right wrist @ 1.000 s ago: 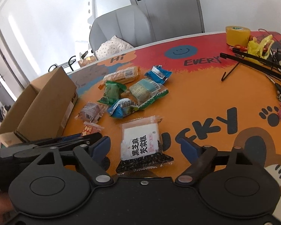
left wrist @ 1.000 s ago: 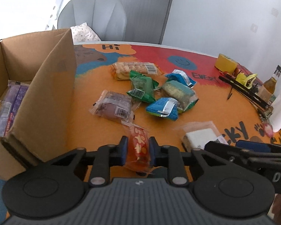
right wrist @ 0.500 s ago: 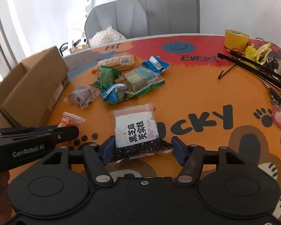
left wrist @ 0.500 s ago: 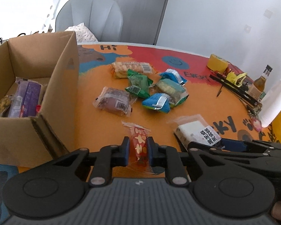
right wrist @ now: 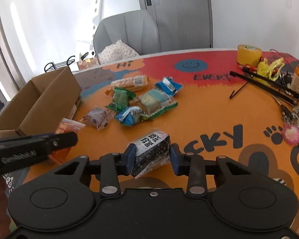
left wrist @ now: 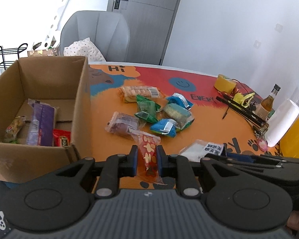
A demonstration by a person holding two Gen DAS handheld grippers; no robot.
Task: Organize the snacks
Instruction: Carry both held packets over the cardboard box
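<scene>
Lifted sesame packet (right wrist: 151,153) between closing fingers (right wrist: 130,159).

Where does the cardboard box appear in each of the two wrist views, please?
Left wrist view: the cardboard box fills the left side, open top toward the camera, with packets visible inside.
Right wrist view: the cardboard box sits at mid-left, seen from outside; its contents are hidden.
Shared landmark: the yellow tape roll at the table's far right.
</scene>
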